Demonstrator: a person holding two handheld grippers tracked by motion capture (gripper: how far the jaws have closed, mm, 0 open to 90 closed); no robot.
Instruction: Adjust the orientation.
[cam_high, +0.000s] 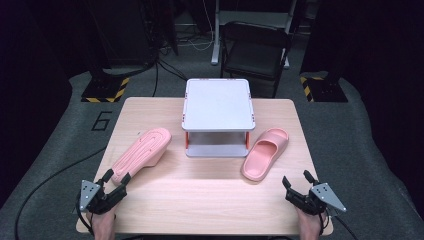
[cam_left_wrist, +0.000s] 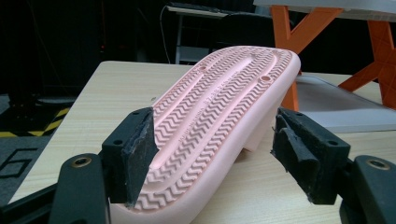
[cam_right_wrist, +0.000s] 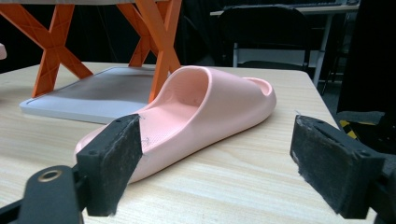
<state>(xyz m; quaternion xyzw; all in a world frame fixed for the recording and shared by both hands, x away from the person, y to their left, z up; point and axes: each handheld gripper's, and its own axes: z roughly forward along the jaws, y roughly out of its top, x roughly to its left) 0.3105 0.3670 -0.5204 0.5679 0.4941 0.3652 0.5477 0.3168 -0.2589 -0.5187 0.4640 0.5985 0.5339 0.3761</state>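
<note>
Here two pink slides flank a grey two-tier rack (cam_high: 218, 104) with orange legs on the wooden table (cam_high: 210, 195): the left slide (cam_high: 141, 150) lies sole-up, zigzag tread showing, the right slide (cam_high: 265, 152) upright. Left gripper (cam_high: 116, 177) and right gripper (cam_high: 296, 181) gape wide, empty, just before their slides' heels.

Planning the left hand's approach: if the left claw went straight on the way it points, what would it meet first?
The upturned pink slipper: its ribbed sole already lies between the open left claw, heel end nearest. Whether the pads touch it yet is unclear.
</note>
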